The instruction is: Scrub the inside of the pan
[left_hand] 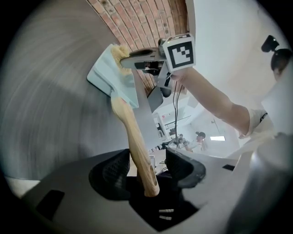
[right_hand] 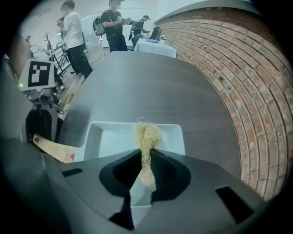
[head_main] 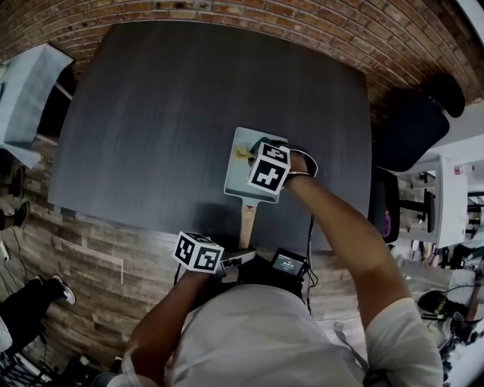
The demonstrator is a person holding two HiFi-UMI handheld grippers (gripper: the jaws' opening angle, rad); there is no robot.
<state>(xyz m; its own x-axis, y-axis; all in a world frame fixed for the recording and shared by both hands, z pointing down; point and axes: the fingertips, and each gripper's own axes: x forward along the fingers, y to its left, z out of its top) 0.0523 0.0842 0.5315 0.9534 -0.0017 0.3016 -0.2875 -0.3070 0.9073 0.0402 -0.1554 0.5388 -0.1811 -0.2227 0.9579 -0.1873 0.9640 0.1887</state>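
A pale blue square pan (head_main: pixel 240 172) with a wooden handle (head_main: pixel 246 221) lies on the dark table (head_main: pixel 166 113), near its front edge. My right gripper (right_hand: pixel 147 154) points steeply down over the pan (right_hand: pixel 110 139) and is shut on a tuft of beige scrubber (right_hand: pixel 146 136). The scrubber's end hangs over the pan's inside. My left gripper (left_hand: pixel 148 169) is at the table's edge, open. The handle's end (left_hand: pixel 136 146) lies between its pads, with a clear gap on the right side. The pan (left_hand: pixel 110 75) and the scrubber (left_hand: pixel 120 51) also show in the left gripper view.
A brick surface (head_main: pixel 318 23) borders the table beyond the pan. People stand by a white-covered table (right_hand: pixel 158 45) in the background. A dark chair (head_main: pixel 412 121) stands to the table's right.
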